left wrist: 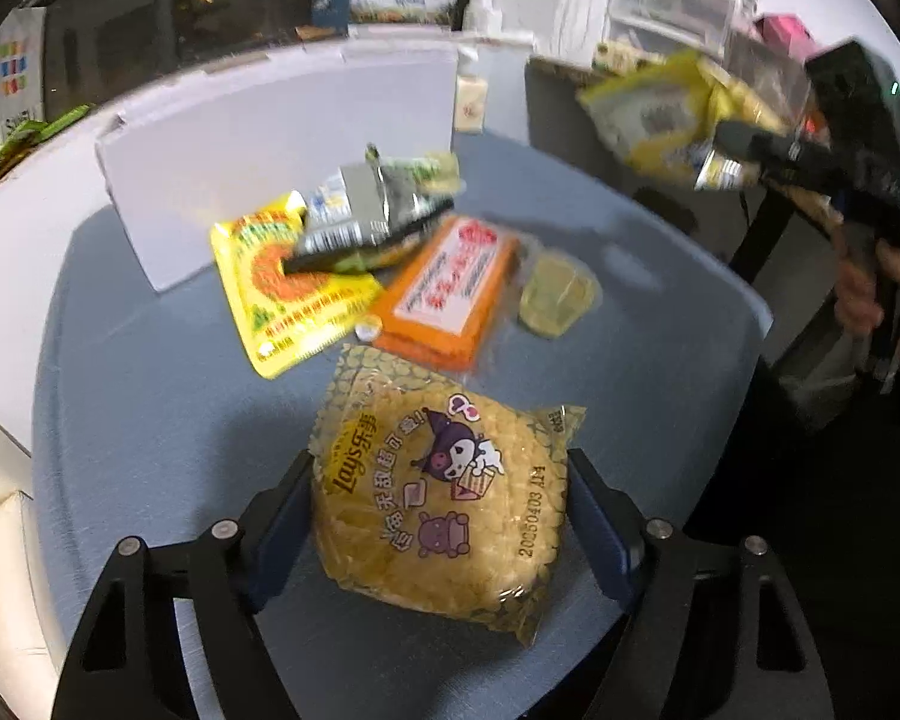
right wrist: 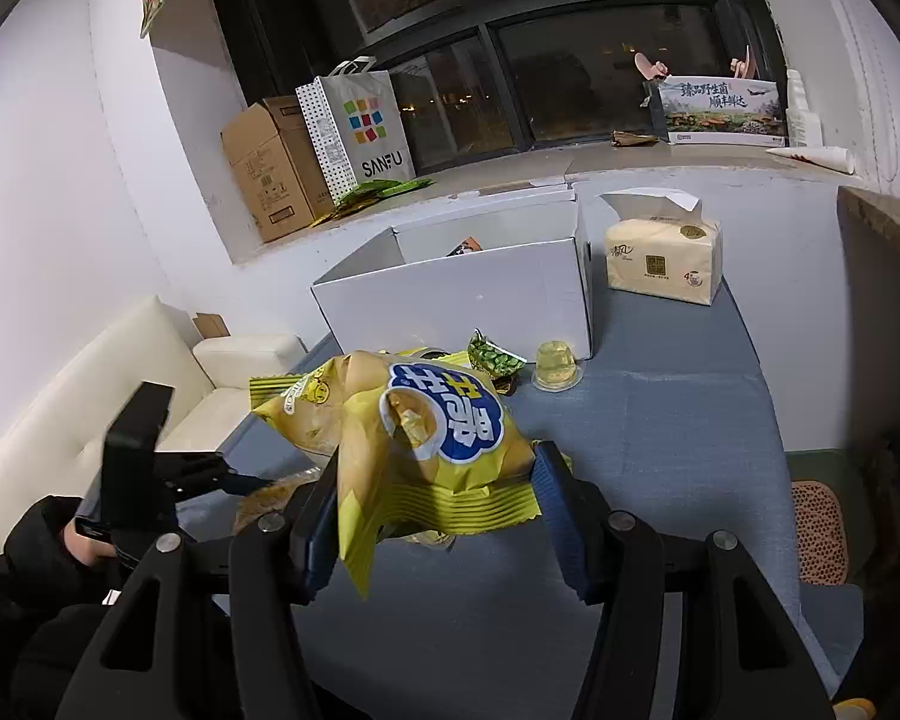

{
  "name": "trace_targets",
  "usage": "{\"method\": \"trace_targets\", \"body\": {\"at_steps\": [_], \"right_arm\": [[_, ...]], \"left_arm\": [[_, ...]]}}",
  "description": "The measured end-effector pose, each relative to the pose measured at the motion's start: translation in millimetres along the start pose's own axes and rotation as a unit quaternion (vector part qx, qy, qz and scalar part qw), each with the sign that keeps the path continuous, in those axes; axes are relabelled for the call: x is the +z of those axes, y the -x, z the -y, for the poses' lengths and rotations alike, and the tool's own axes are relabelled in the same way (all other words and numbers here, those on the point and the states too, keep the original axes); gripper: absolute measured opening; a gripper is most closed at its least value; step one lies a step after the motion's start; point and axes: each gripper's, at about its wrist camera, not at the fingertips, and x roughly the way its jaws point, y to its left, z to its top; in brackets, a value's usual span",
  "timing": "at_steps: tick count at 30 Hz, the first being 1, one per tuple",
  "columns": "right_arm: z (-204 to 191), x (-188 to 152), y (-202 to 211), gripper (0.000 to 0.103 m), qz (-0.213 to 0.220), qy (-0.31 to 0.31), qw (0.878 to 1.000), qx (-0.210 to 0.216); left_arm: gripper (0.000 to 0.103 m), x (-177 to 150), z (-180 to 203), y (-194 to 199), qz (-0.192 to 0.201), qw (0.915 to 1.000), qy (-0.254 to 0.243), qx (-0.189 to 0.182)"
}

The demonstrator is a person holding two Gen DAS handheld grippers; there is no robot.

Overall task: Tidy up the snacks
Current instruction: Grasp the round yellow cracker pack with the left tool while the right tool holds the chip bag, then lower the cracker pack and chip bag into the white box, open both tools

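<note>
Left gripper is angling down, fingers bracketing the Lay's bag. Right gripper is clamping a yellow bag, raised.

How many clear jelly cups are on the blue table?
1. The clear yellow-green jelly cup sits beside the orange flat packet, near the white cardboard box's corner. Others may hide under packets.

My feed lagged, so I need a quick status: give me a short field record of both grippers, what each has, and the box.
left gripper: around Lay's bag on blue table; grip unclear
right gripper: shut on yellow chip bag, lifted
white box: open, behind the snack pile
still loose: jelly cup, orange packet
</note>
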Motion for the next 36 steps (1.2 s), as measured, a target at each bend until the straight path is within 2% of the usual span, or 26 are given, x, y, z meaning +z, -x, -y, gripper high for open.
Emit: {"method": "trace_targets", "body": {"at_steps": [6,9,13,15,18,21,24,30,33,35,36], "right_arm": [[-3,9,-3,0.063,0.004,0.000,1.000,0.003],[-4,21,-7,0.063,0.011,-0.003,1.000,0.010],[-5,60,-20,0.063,0.023,0.000,1.000,0.005],[-3,85,-29,0.063,0.030,-0.001,1.000,0.002],[5,124,-49,0.063,0.033,-0.014,0.999,-0.008],[19,161,-74,0.063,0.032,-0.033,0.999,-0.027],[32,186,-95,0.063,0.022,-0.044,0.998,-0.042],[59,215,-135,0.063,-0.011,-0.064,0.996,-0.057],[67,219,-148,0.063,-0.023,-0.072,0.995,-0.059],[71,218,-158,0.067,-0.034,-0.073,0.995,-0.053],[71,218,-161,0.074,-0.037,-0.072,0.995,-0.050]], "left_arm": [[0.082,15,-7,37,0.077,0.9963,0.037,0.012],[0.082,39,-16,53,0.122,0.9911,0.053,0.011],[0.082,82,-32,72,0.186,0.9797,0.073,0.018],[0.082,109,-47,77,0.218,0.9712,0.096,0.012],[0.082,147,-60,72,0.243,0.9651,0.094,0.027],[0.082,193,-86,51,0.243,0.9626,0.116,0.032],[0.082,229,-109,27,0.229,0.9640,0.125,0.050],[0.082,269,-141,-22,0.184,0.9710,0.139,0.065],[0.085,270,-144,-35,0.163,0.9741,0.131,0.086],[0.097,272,-146,-43,0.146,0.9751,0.131,0.103],[0.103,271,-147,-45,0.142,0.9753,0.134,0.103]]}}
